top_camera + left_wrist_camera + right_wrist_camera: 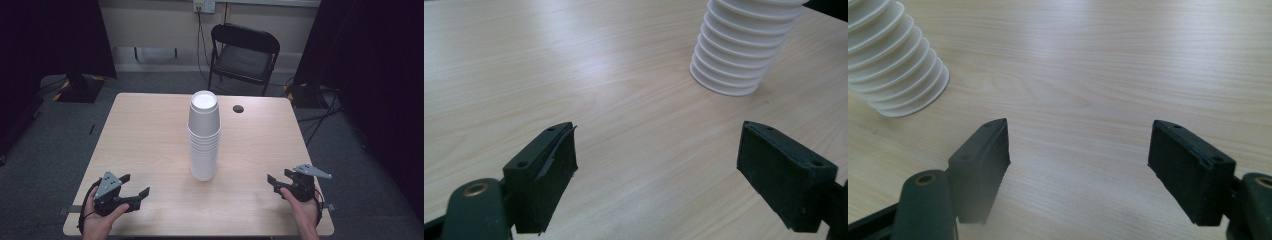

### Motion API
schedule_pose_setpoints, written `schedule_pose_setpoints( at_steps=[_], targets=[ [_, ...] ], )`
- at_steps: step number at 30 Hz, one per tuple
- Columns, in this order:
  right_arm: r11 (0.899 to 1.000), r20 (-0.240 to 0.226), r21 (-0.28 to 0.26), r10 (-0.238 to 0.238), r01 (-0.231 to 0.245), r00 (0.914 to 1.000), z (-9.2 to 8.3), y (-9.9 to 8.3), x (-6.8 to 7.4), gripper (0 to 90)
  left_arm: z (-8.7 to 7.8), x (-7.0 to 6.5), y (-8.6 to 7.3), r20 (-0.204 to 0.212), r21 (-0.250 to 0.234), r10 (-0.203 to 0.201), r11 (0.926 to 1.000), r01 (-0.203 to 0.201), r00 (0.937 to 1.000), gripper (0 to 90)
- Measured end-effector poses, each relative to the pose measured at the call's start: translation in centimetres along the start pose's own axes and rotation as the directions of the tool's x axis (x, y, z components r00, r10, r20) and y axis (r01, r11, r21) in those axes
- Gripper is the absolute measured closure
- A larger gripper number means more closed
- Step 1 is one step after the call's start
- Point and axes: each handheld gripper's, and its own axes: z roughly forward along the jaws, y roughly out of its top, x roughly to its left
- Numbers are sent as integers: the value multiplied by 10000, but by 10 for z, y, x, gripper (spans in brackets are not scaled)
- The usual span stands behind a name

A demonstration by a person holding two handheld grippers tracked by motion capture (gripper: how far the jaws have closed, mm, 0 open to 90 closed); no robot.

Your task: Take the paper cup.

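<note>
A tall stack of white ribbed foam cups, nested mouth-down, stood upright near the middle of the pale wood-grain rectangular desk, slightly toward the far edge. A small dark round cable hole lay in the desktop just right of the stack's top as seen from the high view, close to the far edge.

The left black two-jaw gripper, carrying a grey three-cornered plate, was held in the left hand at the near left corner of the desk; its jaws stood wide apart and held nothing. In the left gripper view the left gripper pointed across bare desktop, with the base of the stack ahead and to the upper right, well apart from both jaws.

The right black two-jaw gripper, likewise plated, was held in the right hand near the near right corner, just inside the right edge; its jaws were also spread wide and empty. In the right gripper view the right gripper faced open wood, the stack's base at the upper left, clear of the jaws.

Bare desktop lay on every side of the stack, between it and each gripper and out to all four edges. Beyond the far edge a black folding chair stood on grey carpet.
</note>
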Motion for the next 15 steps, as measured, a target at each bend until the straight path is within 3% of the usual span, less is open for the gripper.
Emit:
schedule_pose_setpoints(
  at_steps=[3, 11, 15],
  targets=[
    [10000, -62, -23, -14, 13, 10000, 0, 1, 1, 239, 0, 1, 0, 194, -129, -193, 9997, 196, 9996, 158],
    [9994, -336, 128, -332, 336, 9989, 5, 2, 8, 238, 2, -3, 3, 424, -161, 80, 9998, -74, 9991, 161],
    [9987, -630, 34, -509, 512, 9967, 5, 5, 12, 243, 4, -4, 4, 539, -76, -73, 9999, 77, 9985, 161]
  ],
)
